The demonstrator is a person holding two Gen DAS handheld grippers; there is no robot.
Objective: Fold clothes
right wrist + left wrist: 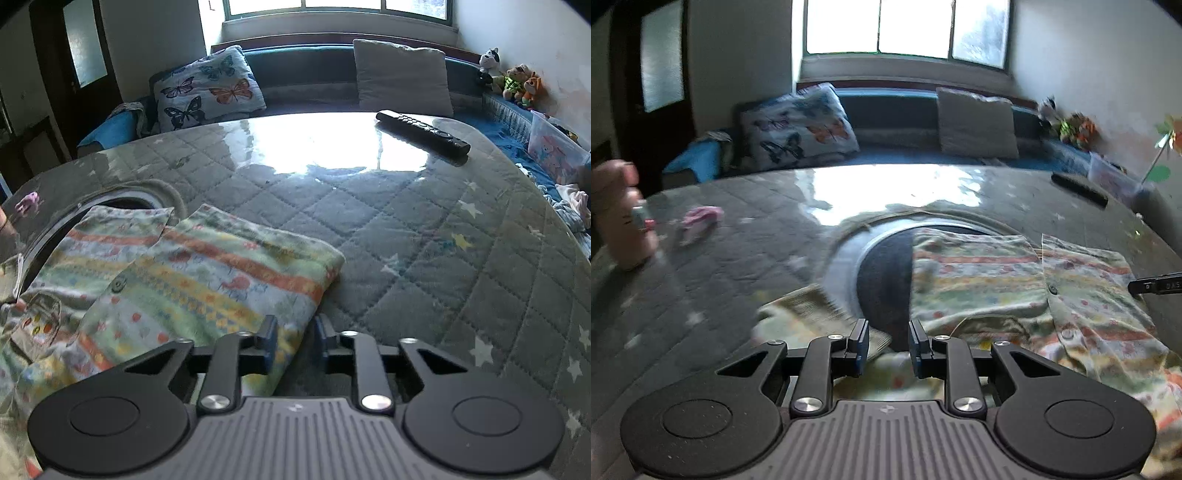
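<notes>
Landmark: the striped shirt (207, 280), lying on the quilted bench (424, 236) under a glossy clear cover.

Shirt: pale green with orange and yellow bands, buttoned front facing up, its right side folded in to a thick edge. In the left wrist view the same shirt (997, 280) spreads from the middle to the right, and a loose sleeve (812, 314) lies off its left side, blurred.

Left gripper (888, 345): low over the shirt's near hem, jaws parted, nothing between them; cloth shows below the gap.

Right gripper (295, 338): at the shirt's folded right edge, jaws apart and straddling that edge, not closed on it.

Just behind the shirt, a round dark opening with a metal rim (882, 266) is set in the bench; the shirt's upper part overlaps it. Contents cannot be told.

Far right of the shirt, a black remote (423, 134) on the bench. Far left, a small pink object (700, 219) and a hand (620, 221), blurred.

Beyond the bench, a sofa with a butterfly cushion (208, 88), a plain cushion (402, 75), plush toys (513, 79), and a clear plastic box (554, 147); its contents are unclear.
</notes>
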